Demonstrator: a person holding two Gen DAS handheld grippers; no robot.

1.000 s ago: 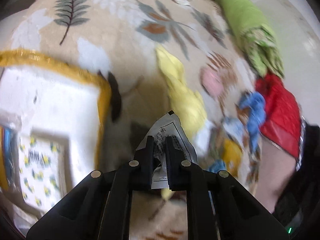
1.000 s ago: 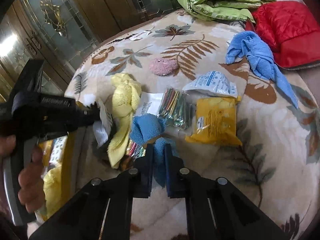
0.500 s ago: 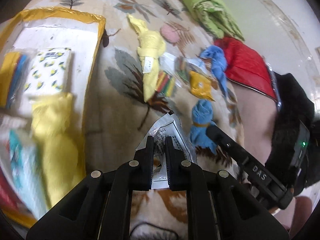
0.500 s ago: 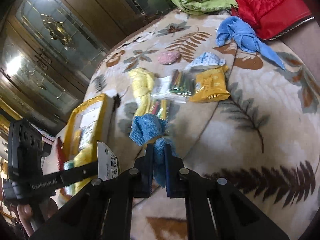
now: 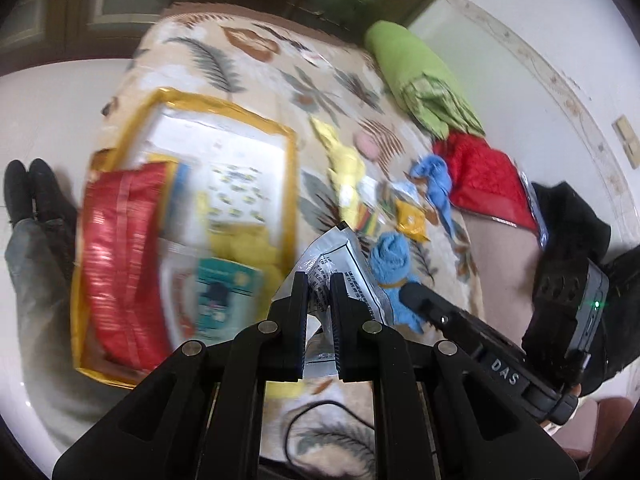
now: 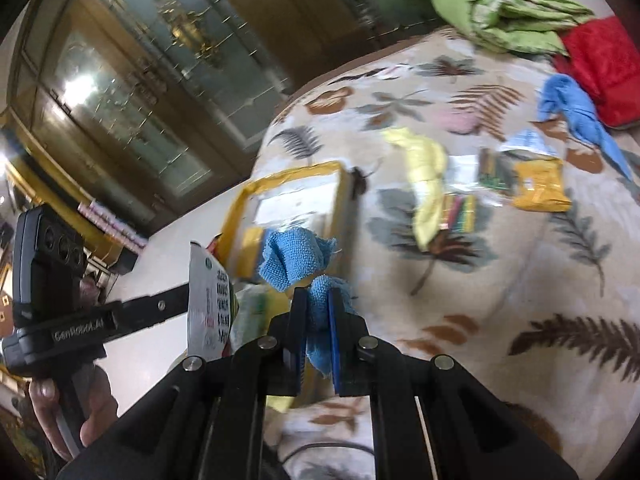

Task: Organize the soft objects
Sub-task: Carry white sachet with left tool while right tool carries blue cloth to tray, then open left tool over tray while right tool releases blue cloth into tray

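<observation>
Both grippers have swung toward the yellow-rimmed bin (image 5: 294,184). Left wrist view: the left gripper (image 5: 319,280) pinches a silver packet (image 5: 340,258) beside the bin's near corner. Right wrist view: the right gripper (image 6: 318,298) clamps a blue cloth (image 6: 296,258), bunched above its fingertips before the bin.

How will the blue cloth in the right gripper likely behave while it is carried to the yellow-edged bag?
Probably floppy: the blue cloth bunches and droops around the right gripper, keeping no shape. Likely light, since a small pinched fold holds all of it. Its looped, towel-like surface suggests it will hardly slip, though loose ends may swing or catch on the bag rim.
</observation>
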